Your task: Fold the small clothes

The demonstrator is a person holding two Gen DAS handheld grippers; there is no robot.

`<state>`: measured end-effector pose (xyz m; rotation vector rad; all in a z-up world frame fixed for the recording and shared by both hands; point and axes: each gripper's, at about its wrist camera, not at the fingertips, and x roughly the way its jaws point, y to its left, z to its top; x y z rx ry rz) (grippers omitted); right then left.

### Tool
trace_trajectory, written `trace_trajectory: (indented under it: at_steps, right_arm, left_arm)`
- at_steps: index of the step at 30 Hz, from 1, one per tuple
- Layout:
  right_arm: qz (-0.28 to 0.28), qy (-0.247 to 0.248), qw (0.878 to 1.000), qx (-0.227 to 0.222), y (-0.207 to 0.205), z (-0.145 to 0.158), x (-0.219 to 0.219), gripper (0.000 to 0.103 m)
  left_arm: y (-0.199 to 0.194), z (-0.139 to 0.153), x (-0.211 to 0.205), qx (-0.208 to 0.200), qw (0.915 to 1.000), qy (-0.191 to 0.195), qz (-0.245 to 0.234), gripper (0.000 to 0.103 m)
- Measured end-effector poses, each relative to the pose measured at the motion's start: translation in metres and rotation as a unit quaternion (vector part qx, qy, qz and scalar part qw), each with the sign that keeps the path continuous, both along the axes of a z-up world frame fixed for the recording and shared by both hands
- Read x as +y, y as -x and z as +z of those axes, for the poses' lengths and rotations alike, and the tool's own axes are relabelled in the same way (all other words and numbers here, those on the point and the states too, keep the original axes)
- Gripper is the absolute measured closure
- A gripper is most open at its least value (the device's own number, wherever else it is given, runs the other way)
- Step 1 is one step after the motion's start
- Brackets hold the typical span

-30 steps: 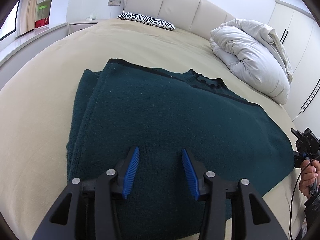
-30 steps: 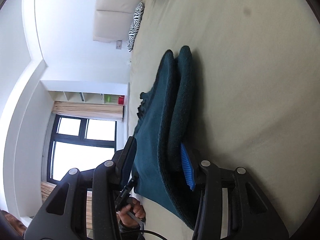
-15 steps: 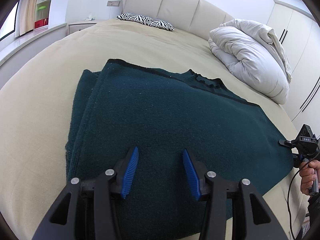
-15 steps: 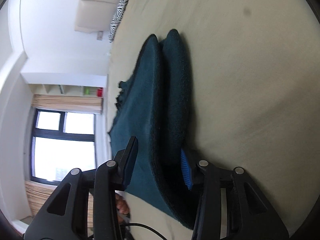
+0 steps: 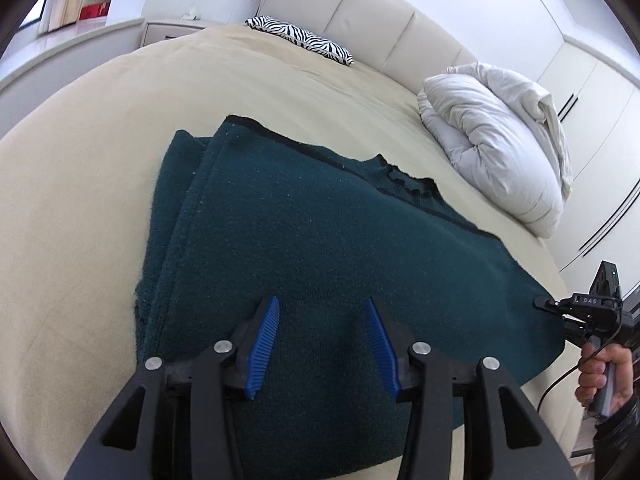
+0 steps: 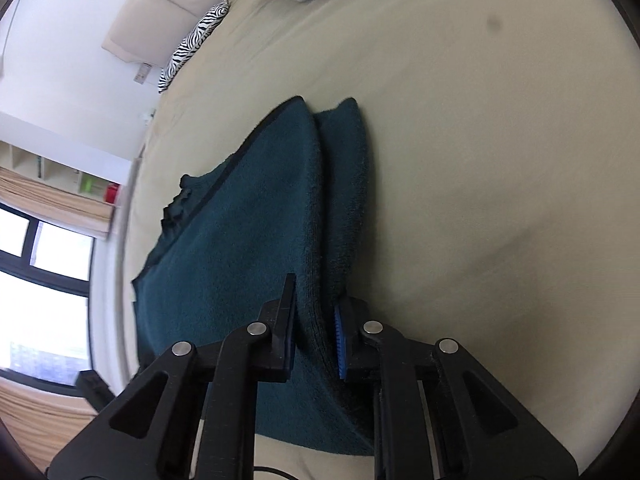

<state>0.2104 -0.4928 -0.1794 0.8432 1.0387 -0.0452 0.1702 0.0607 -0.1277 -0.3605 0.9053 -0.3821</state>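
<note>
From where I stand, the dark green sweater (image 5: pixel 320 240) lies flat on the beige bed (image 5: pixel 100 140), already folded once, filling the middle of the left wrist view with its long axis running from centre left down to the lower right. The left gripper (image 5: pixel 322 338) hovers over the near edge at lower centre, jaws wide apart with nothing between them. At the far right edge of that frame the right gripper (image 5: pixel 538 303) meets the sweater's end. In its own view, that right gripper (image 6: pixel 316 330) has its jaws drawn in around the stacked fold at lower centre, seemingly pinching it. I judge the right is better placed to lift that end over.
</note>
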Motion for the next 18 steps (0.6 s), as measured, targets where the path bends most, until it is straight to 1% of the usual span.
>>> trace_trajectory:
  at_steps: [3, 4, 6, 7, 9, 11, 12, 13, 14, 15, 16, 18]
  right_arm:
    - [0.006, 0.056, 0.998, 0.000, -0.009, 0.027, 0.025, 0.090]
    - [0.017, 0.083, 0.996, -0.003, -0.015, 0.041, 0.040, 0.090]
    - [0.044, 0.123, 0.991, -0.015, -0.024, 0.066, 0.072, 0.090]
    - [0.064, 0.154, 0.986, -0.022, -0.030, 0.080, 0.095, 0.090]
    - [0.111, 0.189, 0.975, -0.042, -0.042, 0.101, 0.148, 0.090]
    - [0.194, 0.214, 0.955, -0.074, -0.052, 0.116, 0.226, 0.090]
    - [0.242, 0.226, 0.939, -0.091, -0.054, 0.117, 0.267, 0.090]
    - [0.276, 0.234, 0.927, -0.100, -0.059, 0.114, 0.301, 0.090]
    - [0.312, 0.247, 0.912, -0.102, -0.062, 0.106, 0.333, 0.090]
    - [0.333, 0.261, 0.901, -0.097, -0.065, 0.097, 0.354, 0.090]
    - [0.348, 0.271, 0.893, -0.088, -0.069, 0.083, 0.373, 0.090]
    - [0.360, 0.253, 0.895, -0.070, -0.076, 0.063, 0.392, 0.090]
  left_arm:
    - [0.004, 0.008, 0.013, -0.007, 0.9998, 0.015, 0.006, 0.055]
    - [0.006, 0.011, 0.019, -0.011, 0.9996, 0.021, 0.011, 0.055]
    - [0.008, 0.016, 0.037, -0.015, 0.9985, 0.046, 0.026, 0.055]
    - [0.009, 0.018, 0.047, -0.016, 0.9976, 0.058, 0.034, 0.055]
    - [0.008, 0.023, 0.067, -0.017, 0.9949, 0.088, 0.047, 0.054]
    - [0.006, 0.025, 0.080, -0.012, 0.9920, 0.114, 0.052, 0.050]
    - [0.004, 0.024, 0.086, -0.008, 0.9903, 0.127, 0.054, 0.049]
    - [0.001, 0.023, 0.089, -0.002, 0.9887, 0.139, 0.055, 0.049]
    - [-0.003, 0.022, 0.092, 0.006, 0.9869, 0.151, 0.055, 0.049]
    - [-0.006, 0.022, 0.094, 0.012, 0.9861, 0.157, 0.053, 0.049]
    - [-0.010, 0.022, 0.093, 0.015, 0.9859, 0.159, 0.050, 0.049]
    - [-0.019, 0.020, 0.089, 0.027, 0.9852, 0.164, 0.042, 0.043]
